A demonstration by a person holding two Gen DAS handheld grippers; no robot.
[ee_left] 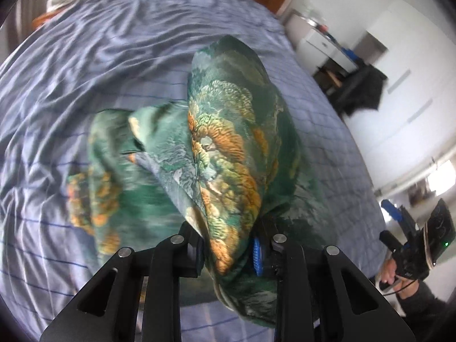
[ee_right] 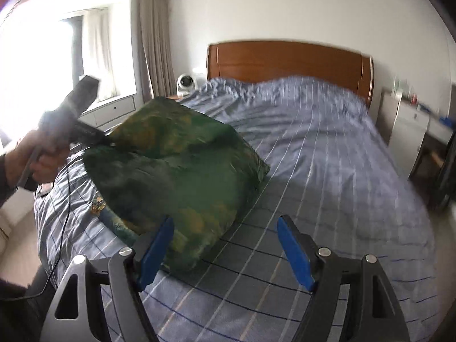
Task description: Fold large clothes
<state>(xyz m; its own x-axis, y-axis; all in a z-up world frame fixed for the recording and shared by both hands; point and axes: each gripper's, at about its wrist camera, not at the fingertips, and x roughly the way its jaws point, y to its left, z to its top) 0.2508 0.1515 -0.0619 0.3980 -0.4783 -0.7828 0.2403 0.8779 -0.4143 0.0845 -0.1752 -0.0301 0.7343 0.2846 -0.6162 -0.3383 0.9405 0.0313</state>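
At the bottom centre of the left wrist view, the left gripper [ee_left: 229, 252] has its jaws clamped on a bunched fold of the green garment [ee_left: 228, 142], a silky cloth printed with orange and pale feather-like patterns. The fabric rises from the jaws toward the middle of the frame in a tall, puffed fold, while a looser part trails toward the left of the frame, blurred, over the bed [ee_left: 85, 71]. The bed's blue striped sheet is wrinkled across the upper half of that frame. At the lower right edge of the same view, the right gripper [ee_left: 410, 245] shows as a dark device held in the person's right hand [ee_left: 392, 276], well apart from the cloth.

In the right wrist view, the right gripper [ee_right: 225, 252] fills the bottom of the frame with its jaws wide apart, the blue pads [ee_right: 295, 256] holding nothing. The green garment [ee_right: 176, 171] sits left of centre, lifted into a billowing mound above the bed [ee_right: 342, 156], its lower edge just beyond the left pad. At the left of the frame, the left gripper [ee_right: 82, 119] grips the garment's upper left edge, held by the left hand [ee_right: 34, 156]. A wooden headboard [ee_right: 287, 59] stands at the upper centre, a small white fan [ee_right: 186, 84] left of it, and a bright window [ee_right: 57, 57] fills the upper left.
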